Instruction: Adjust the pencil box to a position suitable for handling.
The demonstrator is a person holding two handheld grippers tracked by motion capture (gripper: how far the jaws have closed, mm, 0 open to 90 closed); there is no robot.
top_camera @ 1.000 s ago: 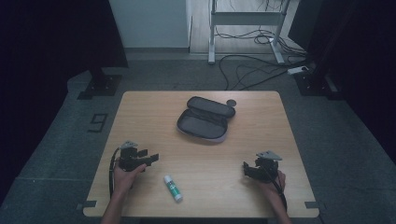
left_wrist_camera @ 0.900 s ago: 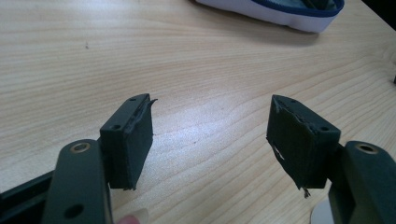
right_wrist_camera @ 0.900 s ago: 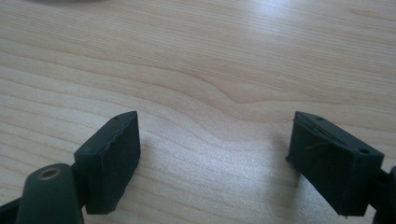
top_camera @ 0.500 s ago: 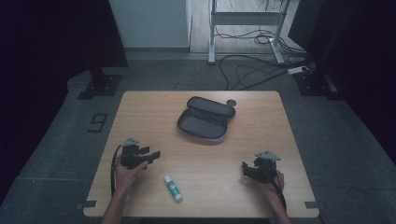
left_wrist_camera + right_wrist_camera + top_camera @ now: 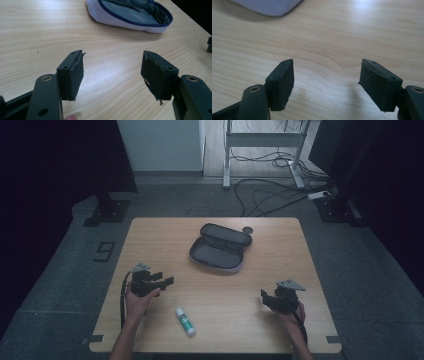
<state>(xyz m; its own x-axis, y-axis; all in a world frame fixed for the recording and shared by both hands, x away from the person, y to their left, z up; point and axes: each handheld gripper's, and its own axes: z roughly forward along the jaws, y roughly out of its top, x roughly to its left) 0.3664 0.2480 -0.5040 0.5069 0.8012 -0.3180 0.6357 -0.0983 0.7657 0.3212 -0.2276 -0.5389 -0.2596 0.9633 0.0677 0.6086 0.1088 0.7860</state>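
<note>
- Grey carpet and dark curtains surround a light wooden counter (image 5: pixel 280 320), with cables (image 5: pixel 270 195) trailing on the floor behind it.
- An open pencil case (image 5: pixel 220 247) lies at the counter's far middle, its grey lining facing up; in the left gripper view its white, blue-edged shell (image 5: pixel 130 17) sits beyond the jaws.
- A small dark round thing (image 5: pixel 247 229) rests just beside the case's far end.
- A glue stick (image 5: pixel 185 321) with a green label lies near the front edge, between the hands.
- Left gripper (image 5: pixel 159 281) is held over the counter's left side, jaws spread wide and empty.
- Right gripper (image 5: pixel 267 297) is at the right side, jaws likewise spread apart over bare wood.
</note>
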